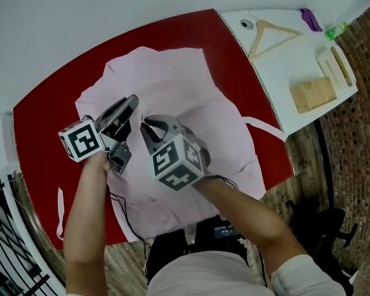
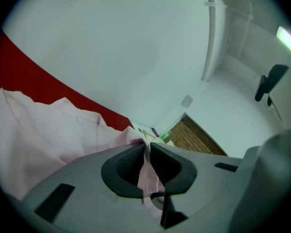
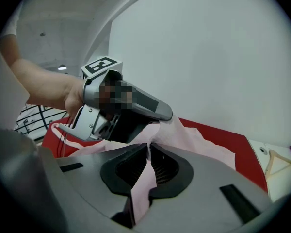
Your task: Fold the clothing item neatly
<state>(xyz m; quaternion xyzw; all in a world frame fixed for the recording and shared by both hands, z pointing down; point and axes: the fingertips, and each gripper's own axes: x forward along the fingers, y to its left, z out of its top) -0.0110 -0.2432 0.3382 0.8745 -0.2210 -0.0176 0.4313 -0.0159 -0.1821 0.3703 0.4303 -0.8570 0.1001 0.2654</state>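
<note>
A pale pink shirt [image 1: 191,103] lies spread over the red table [image 1: 49,103]. My left gripper [image 1: 133,100] is shut on a fold of that shirt, and the pink cloth [image 2: 146,171] runs pinched between its jaws. My right gripper [image 1: 145,126] sits close beside it over the shirt's middle, also shut on pink cloth [image 3: 144,181]. In the right gripper view the left gripper [image 3: 167,114] shows just ahead, with the shirt [image 3: 194,140] draped under it. The shirt's collar [image 2: 77,118] shows in the left gripper view.
A white side table [image 1: 296,48] stands at the right with a wooden hanger [image 1: 271,32], wooden blocks [image 1: 313,93] and a purple item [image 1: 309,18]. A white wall rises behind the red table. A white rack [image 1: 6,208] stands at the left, and a black chair [image 1: 333,227] at the lower right.
</note>
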